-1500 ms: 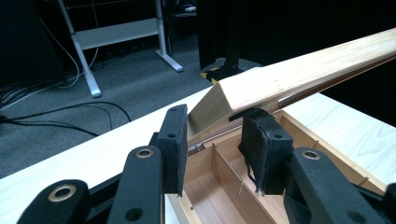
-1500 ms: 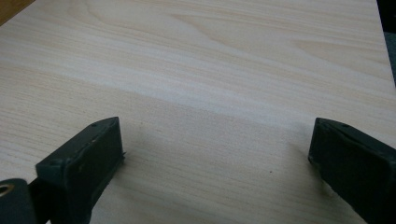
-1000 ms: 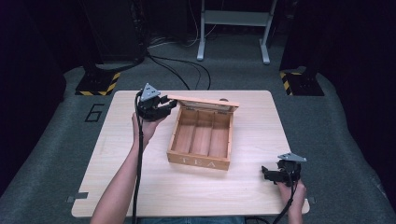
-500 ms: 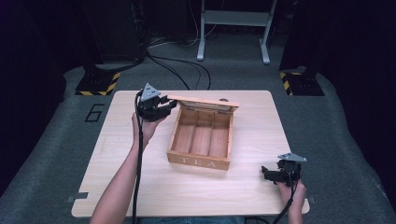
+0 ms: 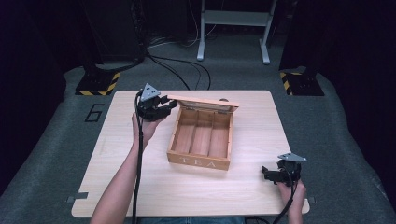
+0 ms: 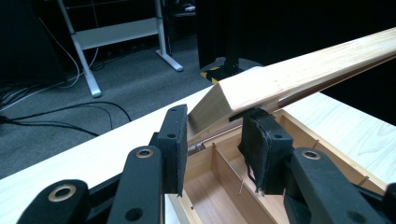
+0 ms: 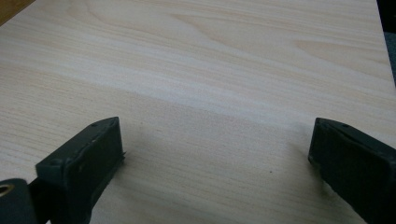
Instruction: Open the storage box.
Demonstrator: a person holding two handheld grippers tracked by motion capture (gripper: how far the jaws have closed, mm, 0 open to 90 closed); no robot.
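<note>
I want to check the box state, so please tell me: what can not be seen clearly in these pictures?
- High view: the knob behind the lid is mostly hidden by it.
- Left gripper view: the lid is cut off by the right edge; the box's front is cut by the bottom edge.
- High view: the box lettering is small and blurred.

- We see the table (image 5: 140, 186) lit evenly from above, while the room beyond its far edge falls off to near black.
- We find the high view soft and grainy, with faint shadows.
- We note the left gripper view blurs its near jaws; the lid (image 6: 299, 79) catches bright light.
- We see soft shadows under the jaws in the right gripper view.
</note>
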